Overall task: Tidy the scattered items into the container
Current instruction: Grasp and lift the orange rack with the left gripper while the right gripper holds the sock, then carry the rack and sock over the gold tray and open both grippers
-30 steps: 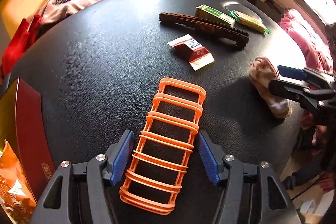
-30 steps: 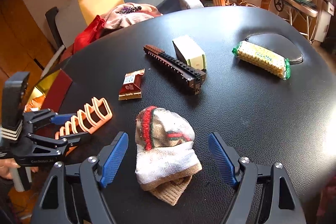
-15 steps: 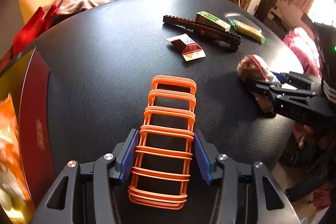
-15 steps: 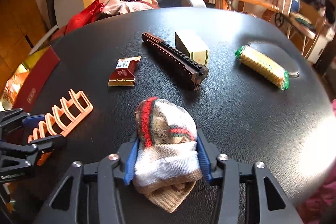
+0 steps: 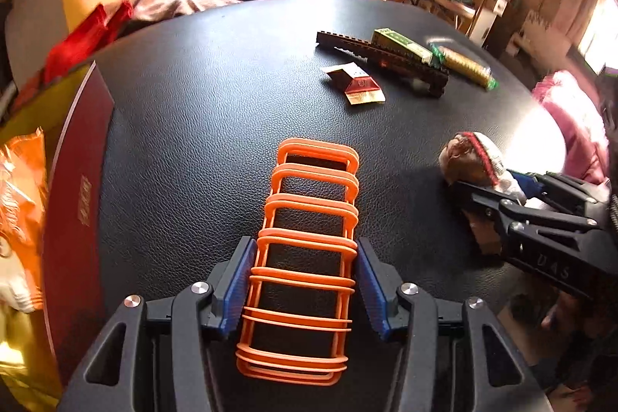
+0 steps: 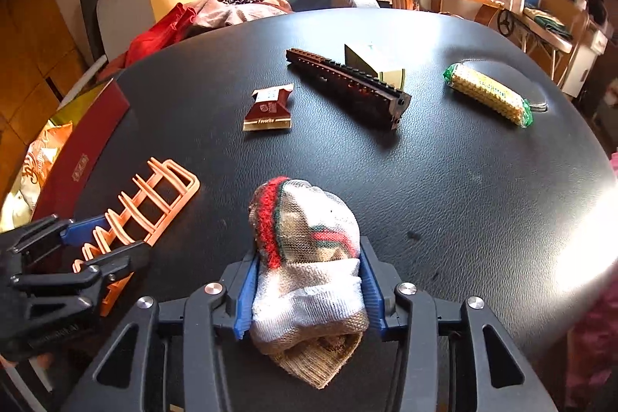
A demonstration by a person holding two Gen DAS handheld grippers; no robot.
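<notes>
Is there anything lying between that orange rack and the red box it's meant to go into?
Nothing visible. Bare black table separates the orange rack, held in the left gripper, from the red box at the left edge.

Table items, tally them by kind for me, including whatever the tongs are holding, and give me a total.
Snack packets: 2, chocolate wrapper and biscuit pack
Boxes: 1, pale carton
Brick strips: 1, dark studded bar
Racks: 1, orange rack in left tongs
Socks: 1, sock in right tongs
Total: 6
</notes>
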